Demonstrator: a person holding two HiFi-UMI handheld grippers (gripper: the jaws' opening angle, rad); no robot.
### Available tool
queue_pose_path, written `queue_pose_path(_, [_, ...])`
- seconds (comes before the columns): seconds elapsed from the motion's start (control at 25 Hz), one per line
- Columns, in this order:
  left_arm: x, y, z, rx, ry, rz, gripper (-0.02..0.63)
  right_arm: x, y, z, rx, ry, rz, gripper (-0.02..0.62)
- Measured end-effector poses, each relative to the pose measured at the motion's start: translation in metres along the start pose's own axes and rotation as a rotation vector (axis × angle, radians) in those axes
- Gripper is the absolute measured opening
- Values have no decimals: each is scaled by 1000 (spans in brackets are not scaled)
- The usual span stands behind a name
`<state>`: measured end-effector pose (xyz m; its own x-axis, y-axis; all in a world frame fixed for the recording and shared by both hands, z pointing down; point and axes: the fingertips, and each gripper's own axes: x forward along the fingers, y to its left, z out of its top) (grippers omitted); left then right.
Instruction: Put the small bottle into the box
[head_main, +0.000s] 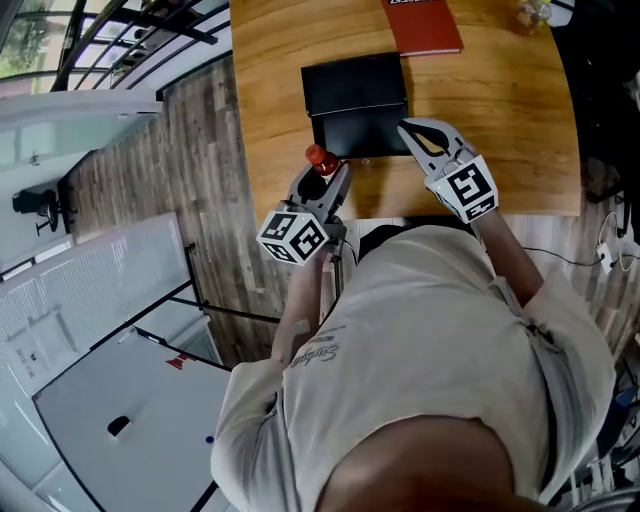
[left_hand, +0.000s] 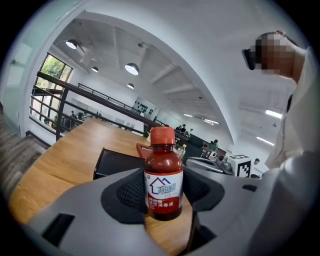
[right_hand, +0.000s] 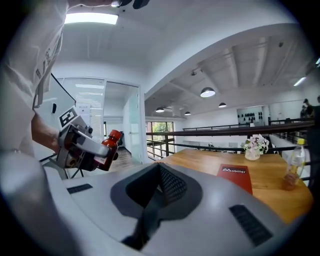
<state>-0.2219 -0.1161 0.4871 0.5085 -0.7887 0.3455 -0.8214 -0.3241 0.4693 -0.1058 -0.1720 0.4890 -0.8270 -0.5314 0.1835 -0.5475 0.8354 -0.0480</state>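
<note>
Left gripper clamping small bottle, right gripper jaws together, beside box

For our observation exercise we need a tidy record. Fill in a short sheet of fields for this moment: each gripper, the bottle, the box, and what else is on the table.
left gripper: shut on the small bottle, holding it upright
small bottle: brown, red cap, white label; not yet in the box
right gripper: shut, nothing between its jaws
box: black, on the wooden table, ahead of both grippers
red booklet: lies flat beyond the box
clear bottle: stands near the table's far right
vase of flowers: at the table's far end
</note>
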Motion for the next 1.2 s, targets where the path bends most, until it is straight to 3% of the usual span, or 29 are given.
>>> queue_pose_path(0.36, [50, 3, 6, 5, 61, -50, 225, -25, -26, -20, 51, 35, -89, -5])
queue_pose_path(0.56, [69, 24, -14, -37, 180, -7, 225, -29, -25, -21, 75, 58, -125, -5])
queue_pose_path(0.92, [86, 56, -58, -105, 340, 35, 225, -31, -18, -21, 82, 74, -116, -5])
queue_pose_path(1.2, [100, 78, -82, -179, 383, 83, 225, -43, -20, -41, 108, 87, -107, -5])
